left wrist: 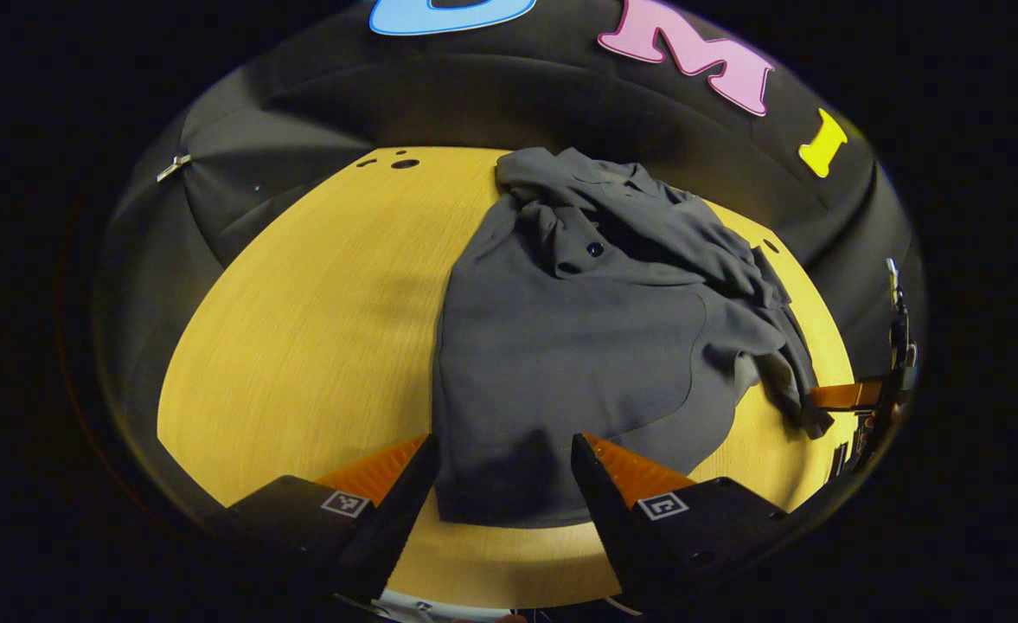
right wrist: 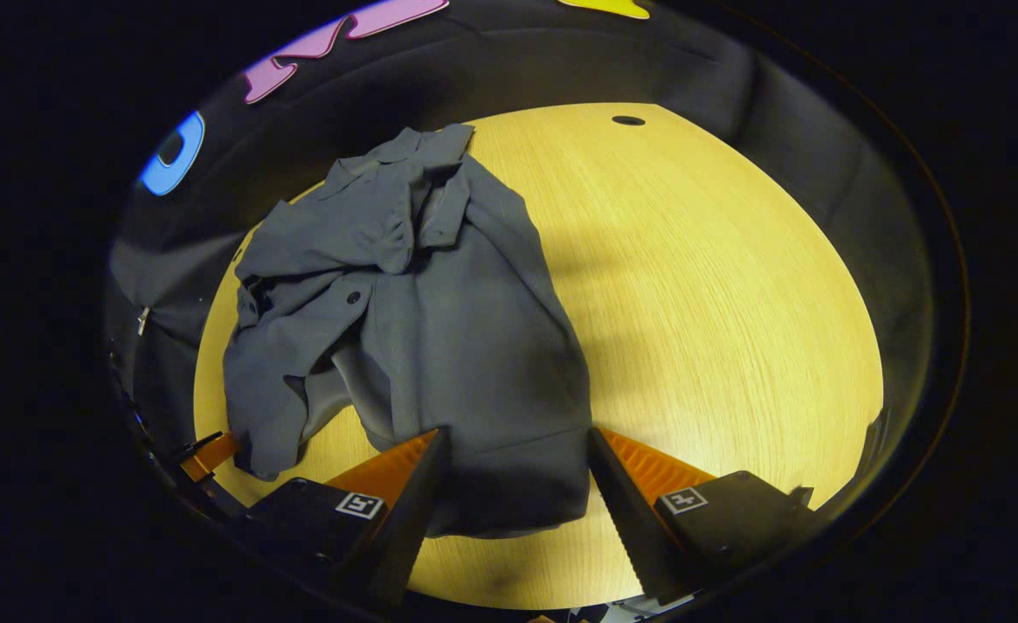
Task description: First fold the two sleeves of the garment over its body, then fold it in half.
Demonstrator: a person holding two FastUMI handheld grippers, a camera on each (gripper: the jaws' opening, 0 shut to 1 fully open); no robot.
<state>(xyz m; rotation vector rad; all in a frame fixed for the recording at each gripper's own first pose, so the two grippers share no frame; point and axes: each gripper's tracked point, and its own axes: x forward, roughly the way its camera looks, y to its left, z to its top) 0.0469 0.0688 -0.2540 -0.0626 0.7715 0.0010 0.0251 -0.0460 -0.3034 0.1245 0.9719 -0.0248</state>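
A dark grey buttoned shirt [left wrist: 578, 346] lies on the yellow wooden table [left wrist: 301, 346], collar at the far end and hem toward me. Its upper part is rumpled, and one sleeve [left wrist: 785, 363] is bunched along its side. My left gripper [left wrist: 504, 443] is open just above the hem's near edge, with cloth showing between the fingers but not pinched. In the right gripper view the same shirt [right wrist: 439, 329] has that sleeve [right wrist: 266, 407] trailing on its left. My right gripper [right wrist: 517, 433] is open over the hem. The table [right wrist: 733, 303] is bare beside it.
The other gripper's finger [left wrist: 846, 395] pokes in at the table's right edge, and likewise at lower left [right wrist: 206, 454]. Small round holes [left wrist: 405, 163] [right wrist: 628, 120] mark the table's far edge. Black cloth surrounds the table. Its near edge runs just under my fingers.
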